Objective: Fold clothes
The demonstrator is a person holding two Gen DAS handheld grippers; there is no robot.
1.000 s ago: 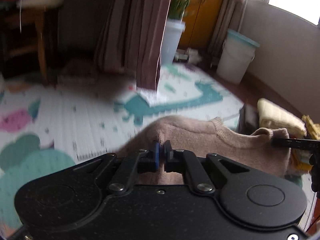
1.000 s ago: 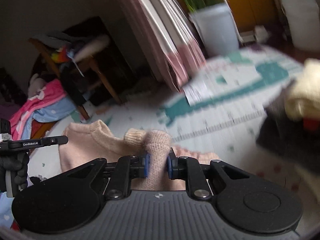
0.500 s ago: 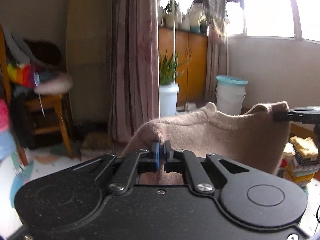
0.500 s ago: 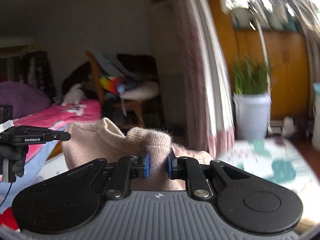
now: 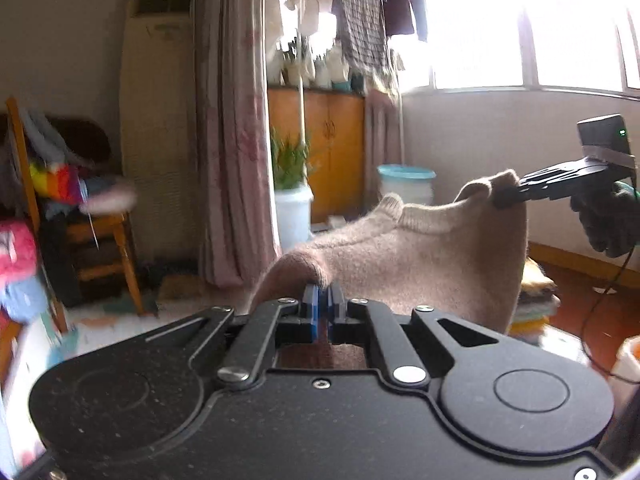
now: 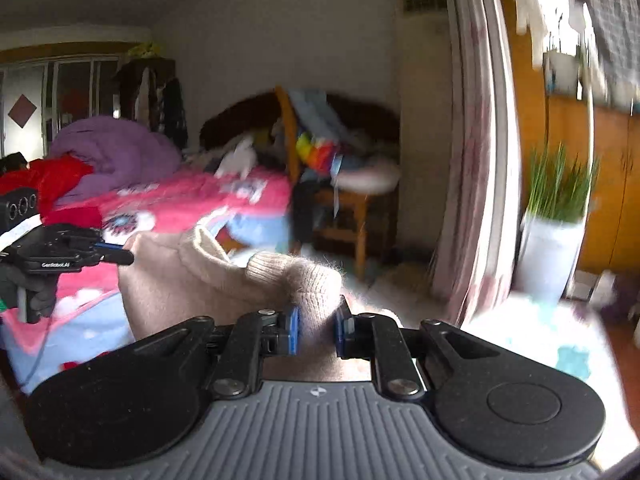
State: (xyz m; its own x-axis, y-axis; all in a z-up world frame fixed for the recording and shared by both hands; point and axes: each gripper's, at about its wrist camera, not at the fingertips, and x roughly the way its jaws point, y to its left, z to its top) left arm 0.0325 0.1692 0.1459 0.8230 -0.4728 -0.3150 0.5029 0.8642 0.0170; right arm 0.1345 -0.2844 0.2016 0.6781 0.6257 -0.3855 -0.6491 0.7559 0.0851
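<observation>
A beige knitted sweater hangs in the air, stretched between both grippers at its shoulders, collar up. My left gripper is shut on one shoulder, its blue pads pinching a thin fold. In the same view, at the right, a gloved hand holds my right gripper, clamped on the other shoulder. In the right wrist view the right gripper is shut on a thick bunch of the sweater. The left gripper holds the far shoulder at the left of that view. The sweater's lower part is hidden below both gripper bodies.
A curtain, a white plant pot and a bucket stand ahead by an orange cabinet. A wooden chair piled with clothes is at the left. A heaped bed lies left. Folded clothes are stacked on the floor at the right.
Both grippers have risen with the sweater, lifting it off the patterned floor mat into the air. The sweater now hangs spread between them. Both grips stayed closed.
</observation>
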